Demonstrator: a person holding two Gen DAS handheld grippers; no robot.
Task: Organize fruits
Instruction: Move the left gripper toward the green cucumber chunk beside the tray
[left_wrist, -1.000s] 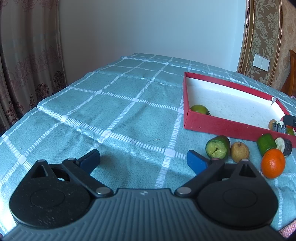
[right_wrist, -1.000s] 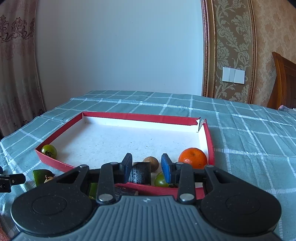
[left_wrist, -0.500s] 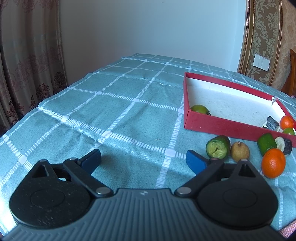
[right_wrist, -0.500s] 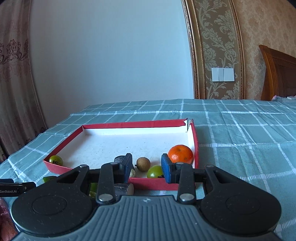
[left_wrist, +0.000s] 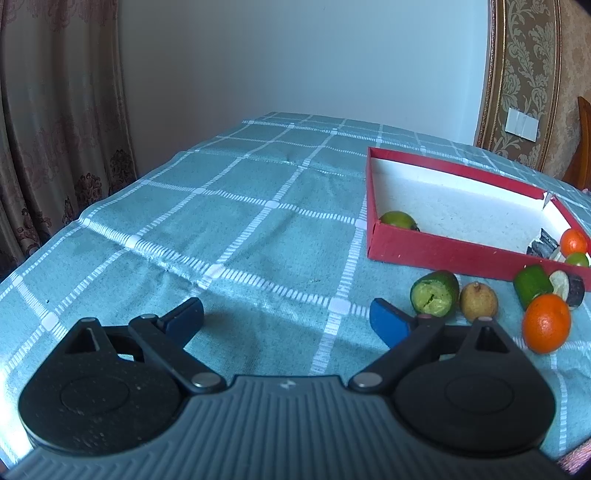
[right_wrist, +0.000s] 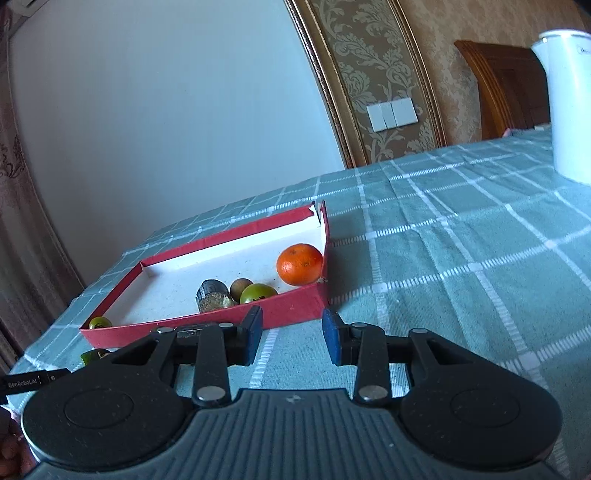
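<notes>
The left tongs (left_wrist: 286, 314) are standing wide open and empty; just beyond their right tip are lying a cut green cucumber piece (left_wrist: 434, 298), a brown longan (left_wrist: 479, 301) and an orange mandarin (left_wrist: 546, 323). The right tongs (right_wrist: 291, 336) are sitting narrowed, gripping nothing, with the shallow red cardboard tray (right_wrist: 207, 318) ahead-left holding another mandarin (right_wrist: 299, 264).

Fruits (left_wrist: 546, 323) beside red box (left_wrist: 443, 251)

The tabletop (left_wrist: 229, 236), under a teal checked cloth, carries a red tray (left_wrist: 443, 251) at two o'clock. Before it lie a cut cucumber piece (left_wrist: 434, 293), brown fruit (left_wrist: 479, 301), orange (left_wrist: 546, 323); a white jug (right_wrist: 567, 103) stands far right.
</notes>
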